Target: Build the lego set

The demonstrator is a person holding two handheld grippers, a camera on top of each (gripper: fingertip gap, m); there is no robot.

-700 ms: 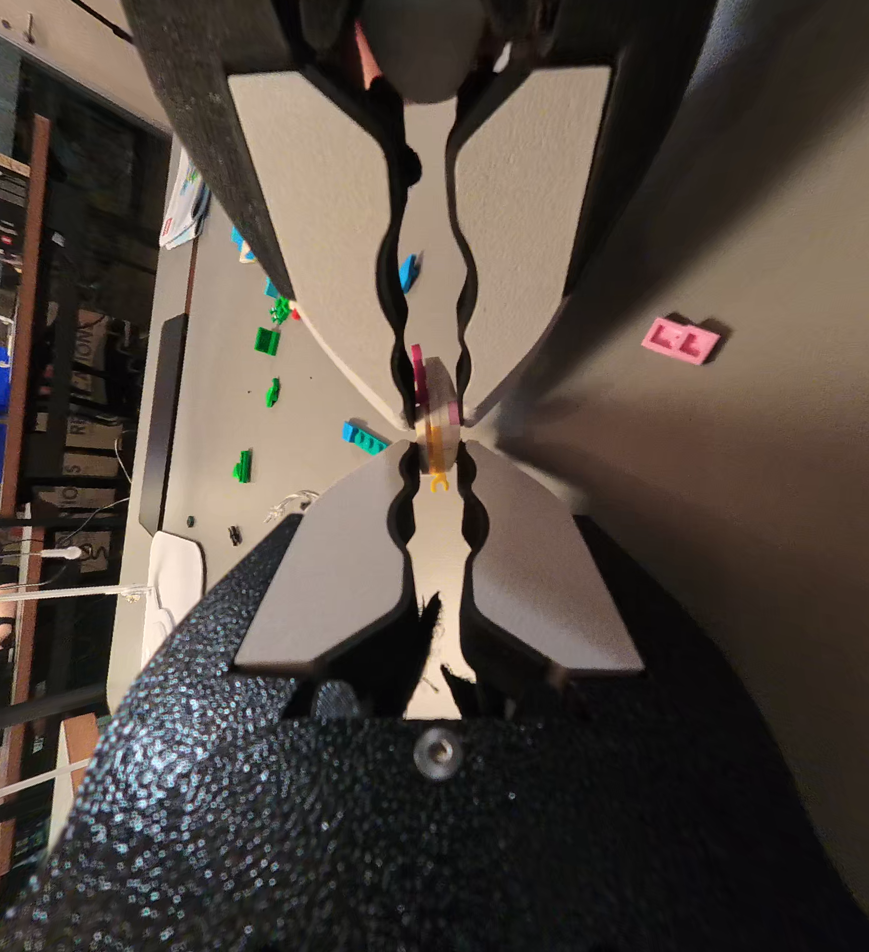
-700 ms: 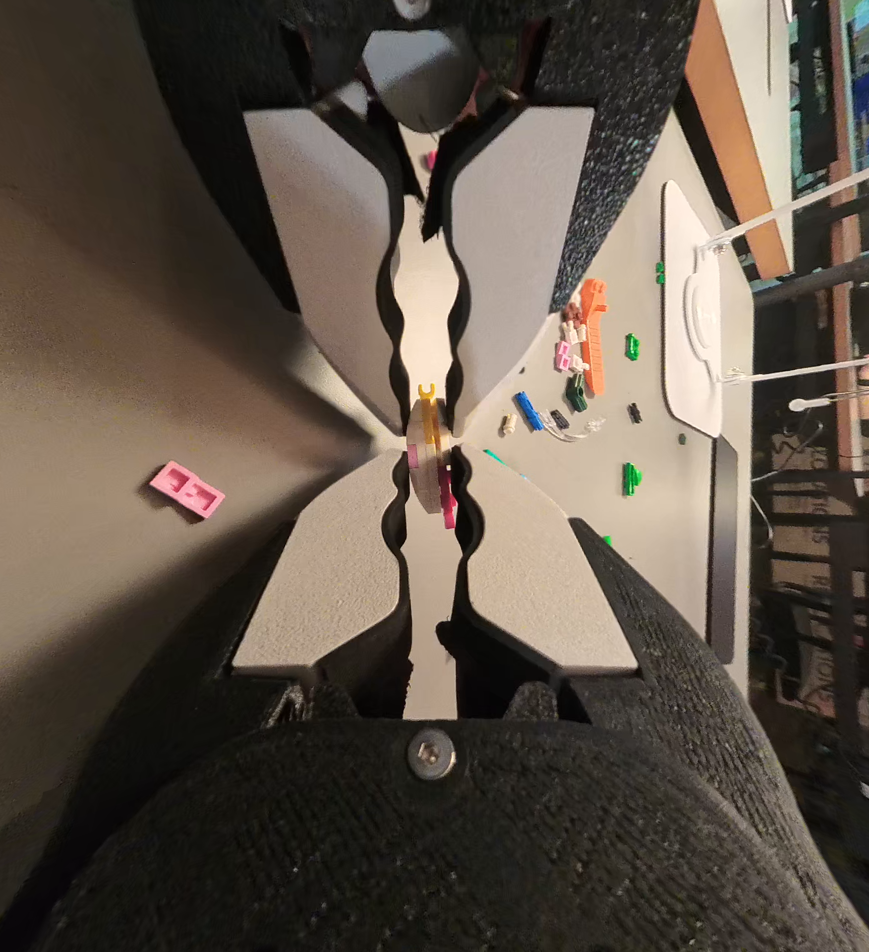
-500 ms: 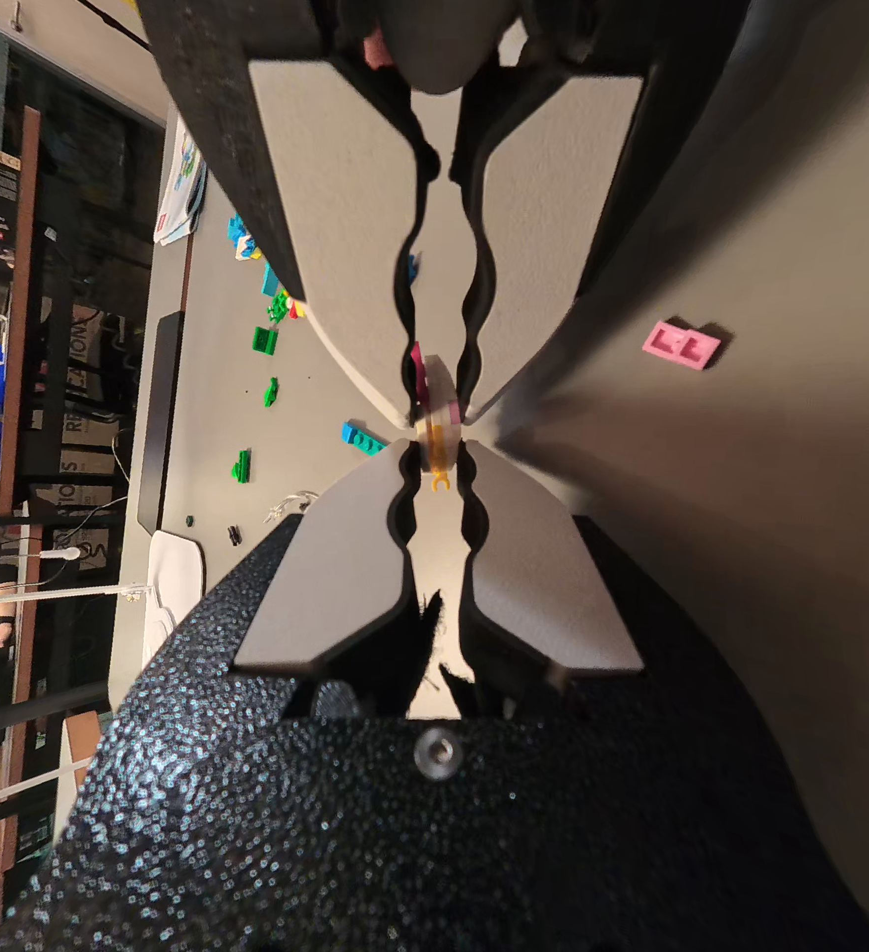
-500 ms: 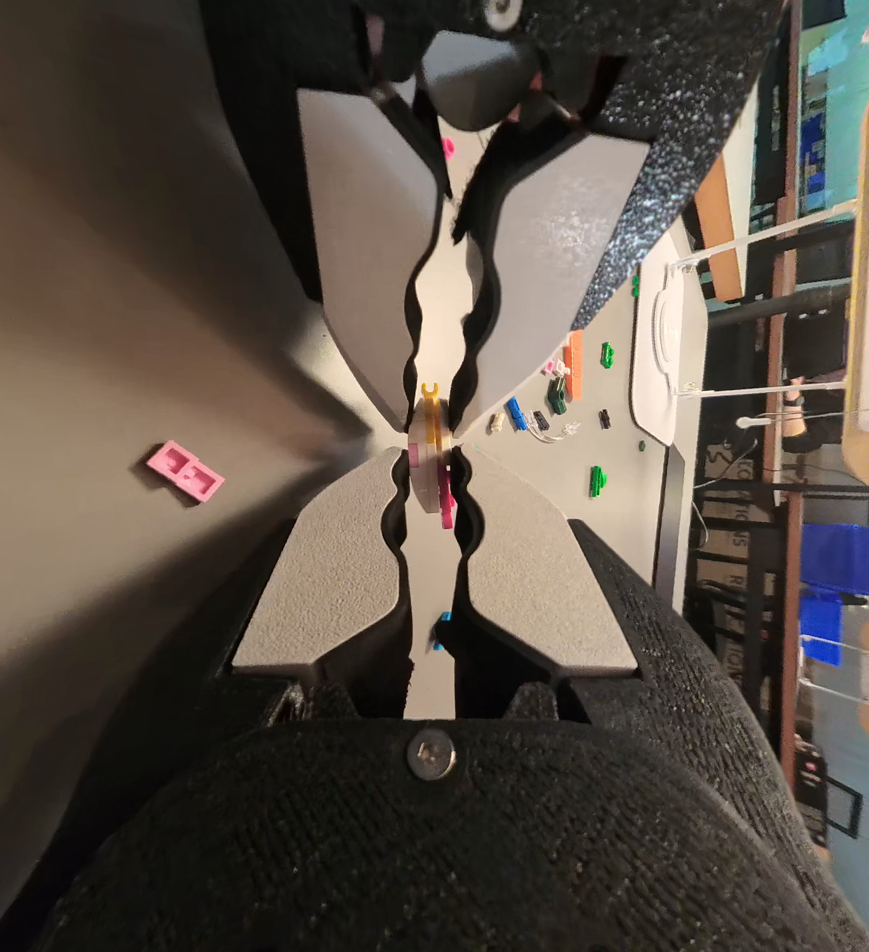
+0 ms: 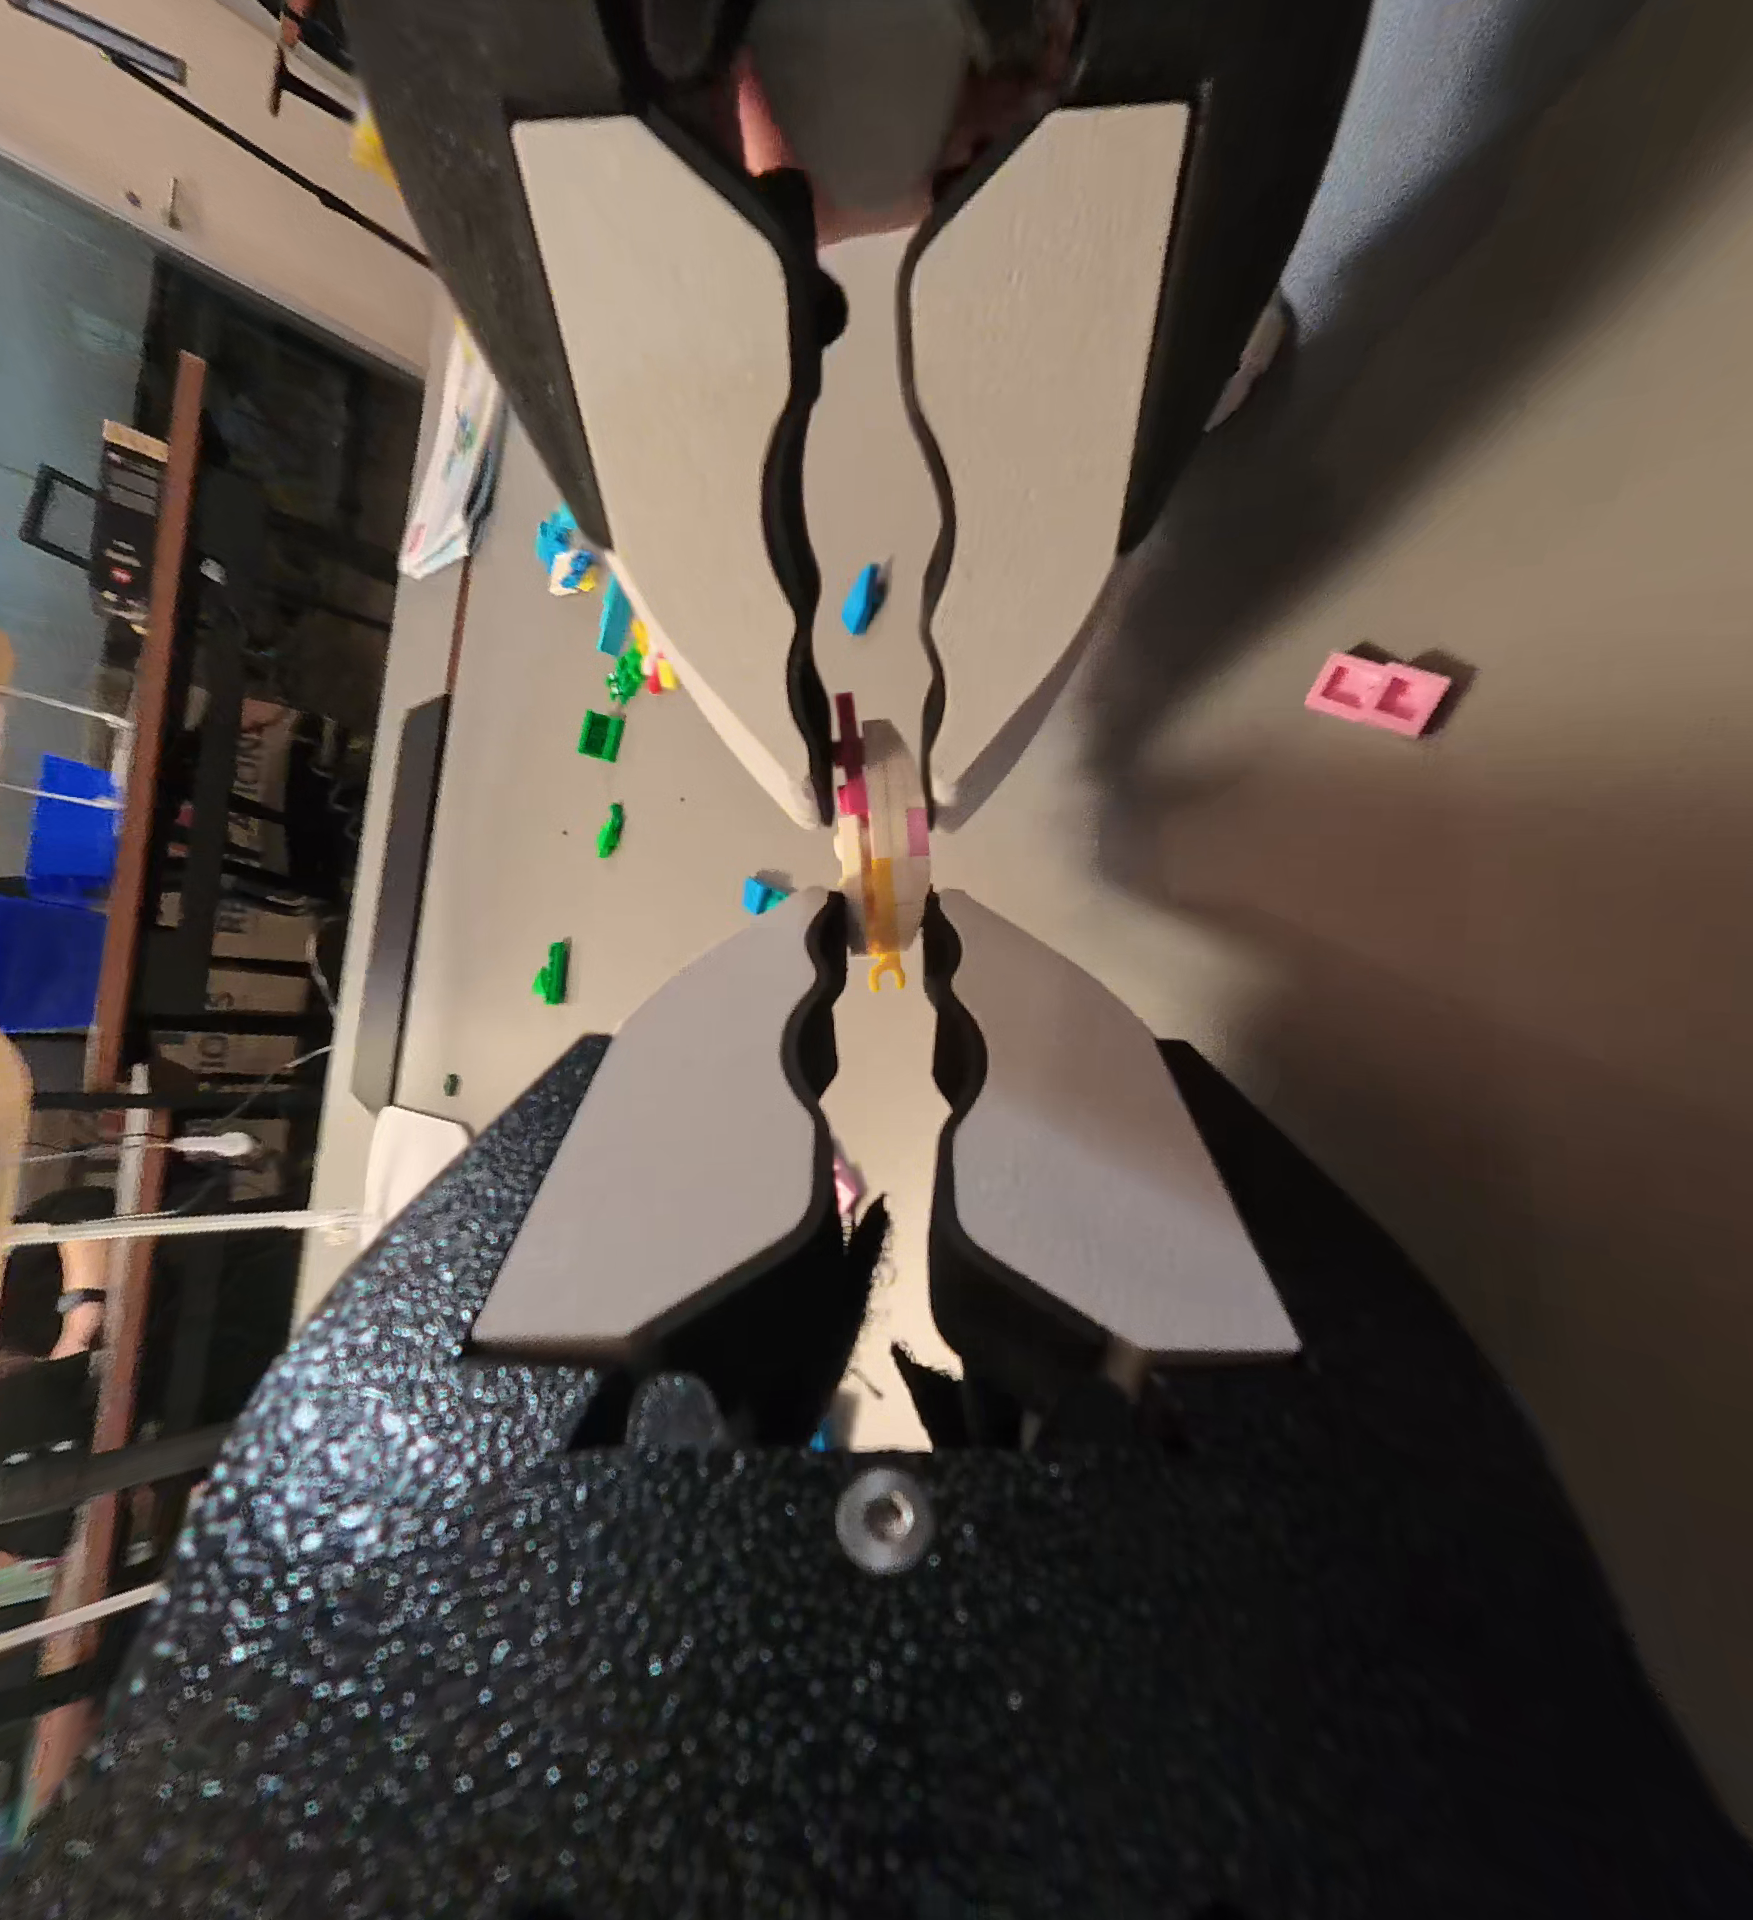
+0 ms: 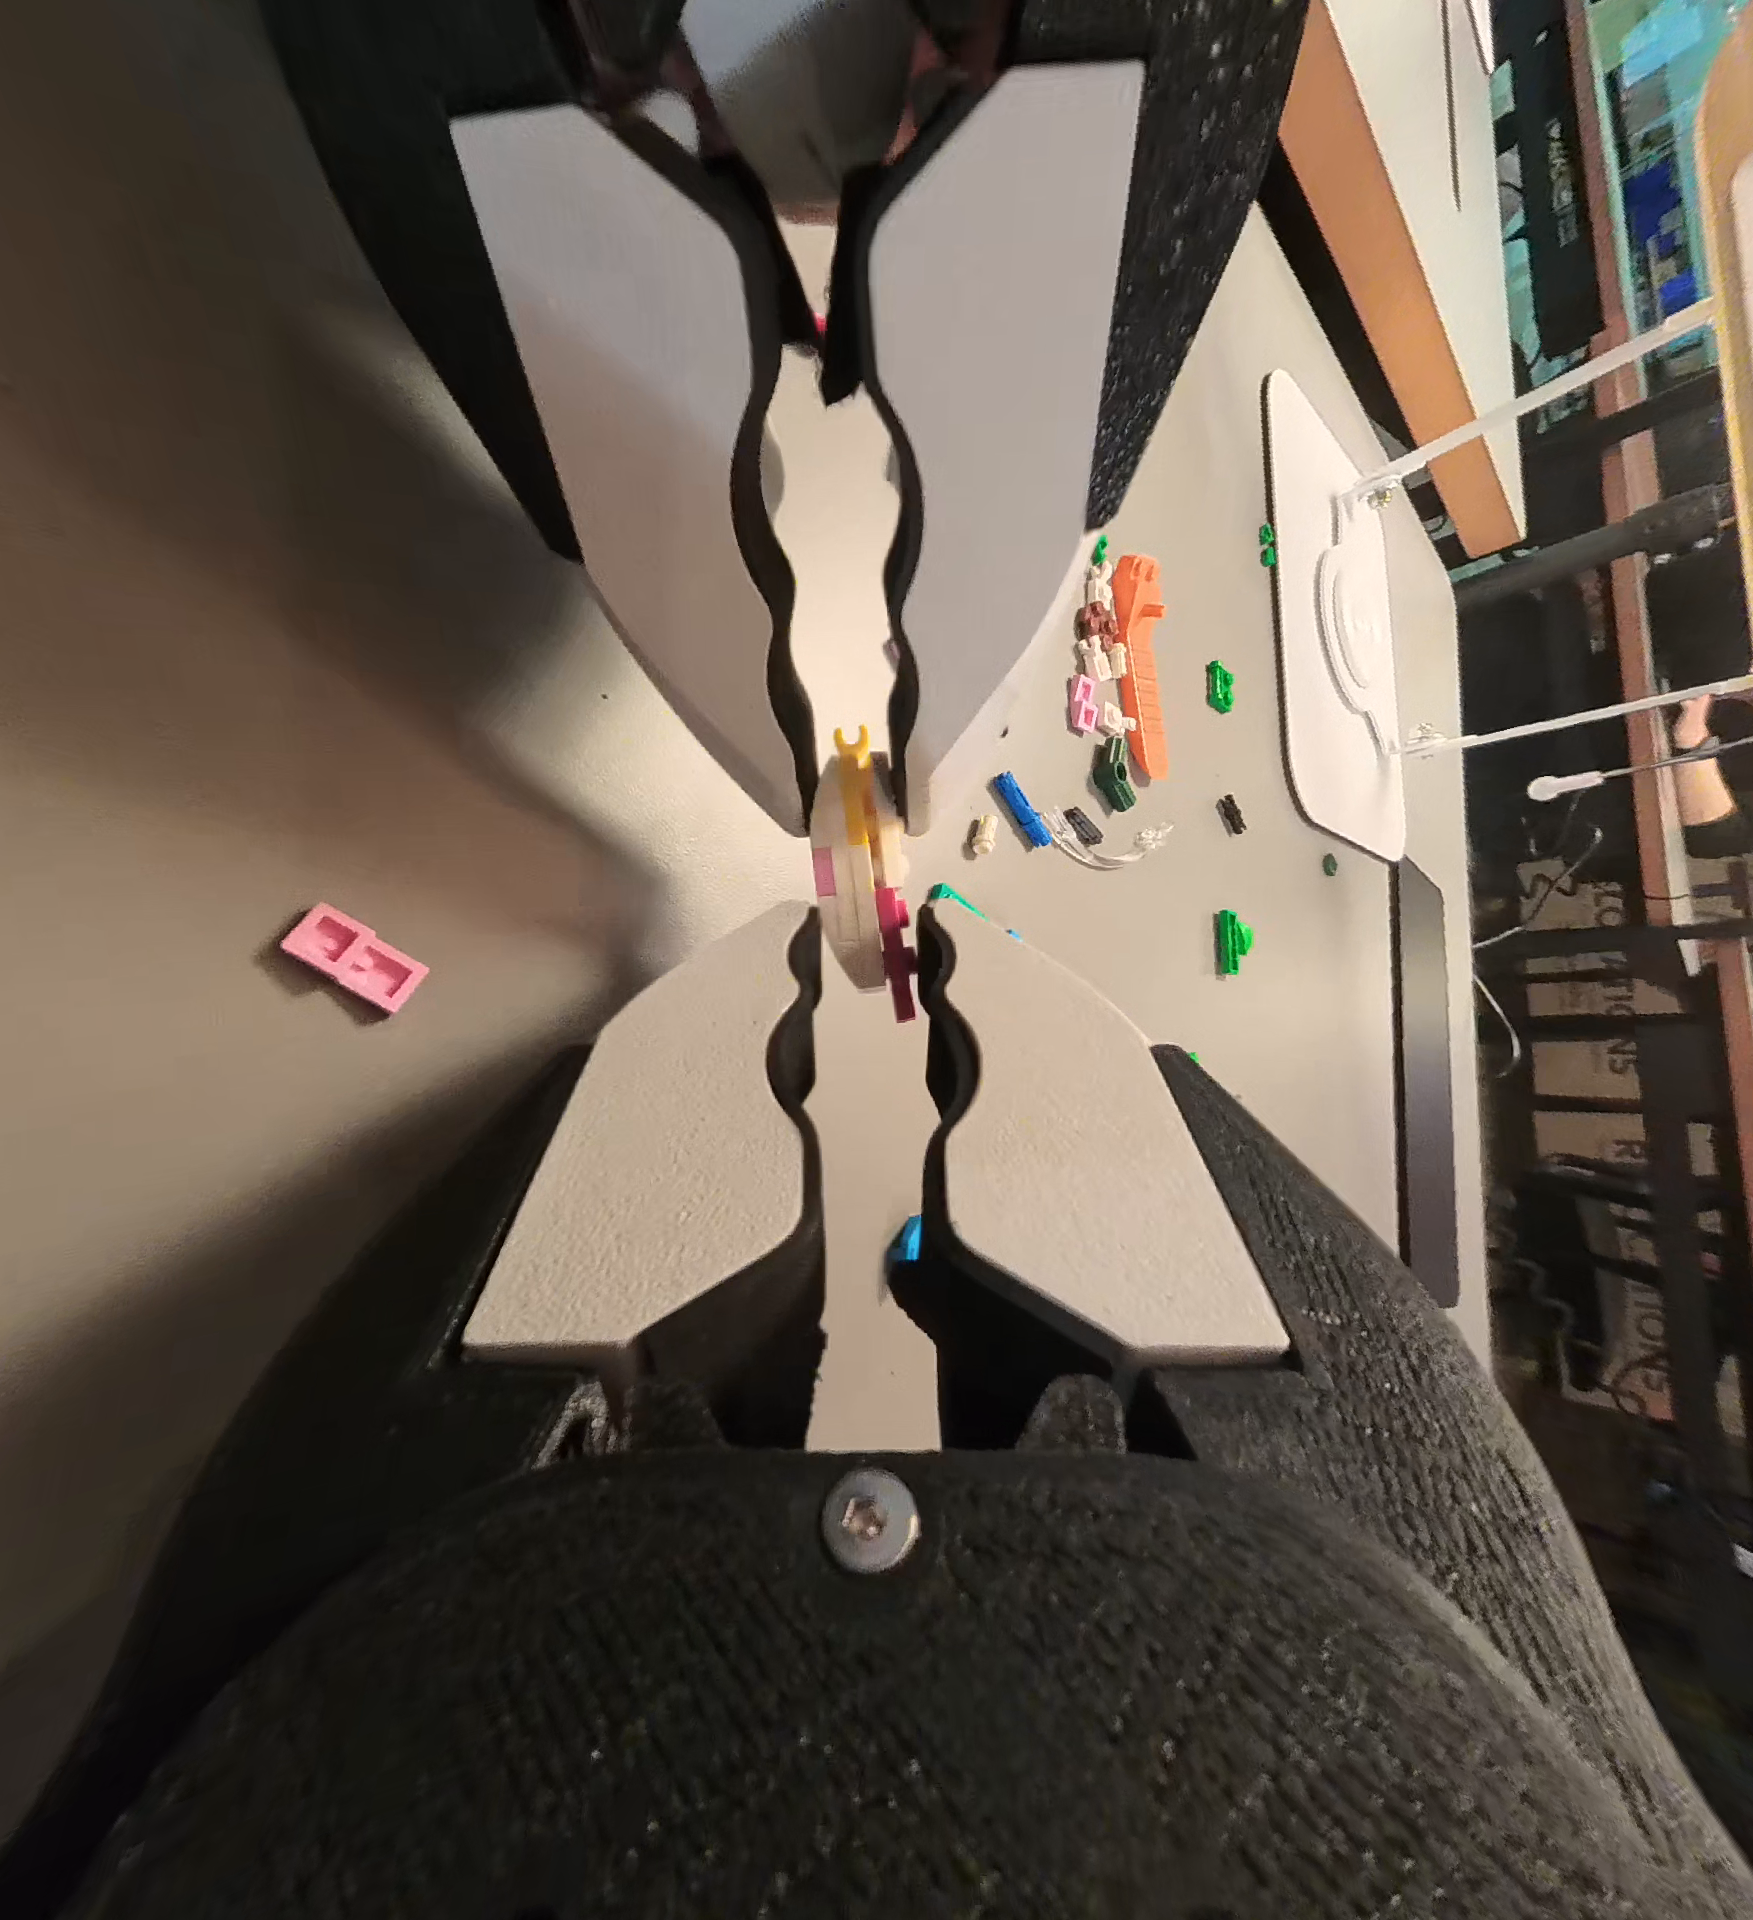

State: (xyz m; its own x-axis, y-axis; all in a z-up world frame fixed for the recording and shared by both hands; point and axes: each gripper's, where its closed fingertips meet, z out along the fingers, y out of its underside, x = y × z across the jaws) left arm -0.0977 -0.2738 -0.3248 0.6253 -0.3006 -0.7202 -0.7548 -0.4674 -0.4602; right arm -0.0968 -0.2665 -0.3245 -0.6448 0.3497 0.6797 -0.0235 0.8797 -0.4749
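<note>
A small round lego assembly (image 5: 882,831), white with yellow, pink and magenta parts and a yellow clip at one end, is held in the air between both grippers, which meet tip to tip. My left gripper (image 5: 877,920) is shut on its yellow end. My right gripper (image 6: 867,920) is shut on its magenta end (image 6: 898,956). In each wrist view the other gripper comes in from the top: the right one (image 5: 877,805) and the left one (image 6: 856,816). A pink two-stud plate lies upside down on the table, apart from the grippers (image 5: 1376,694) (image 6: 354,958).
Loose pieces lie on the grey table: green (image 5: 599,732) and blue (image 5: 864,603) ones, an orange brick separator (image 6: 1140,665), a blue bar (image 6: 1017,805). A booklet (image 5: 451,468) lies at the far end. A white pad (image 6: 1350,623) and a dark slab (image 6: 1423,1091) lie near the table edge.
Both grippers have stayed shut on the assembly. The pair has shifted and tilted a little, so the background swings in both views.
</note>
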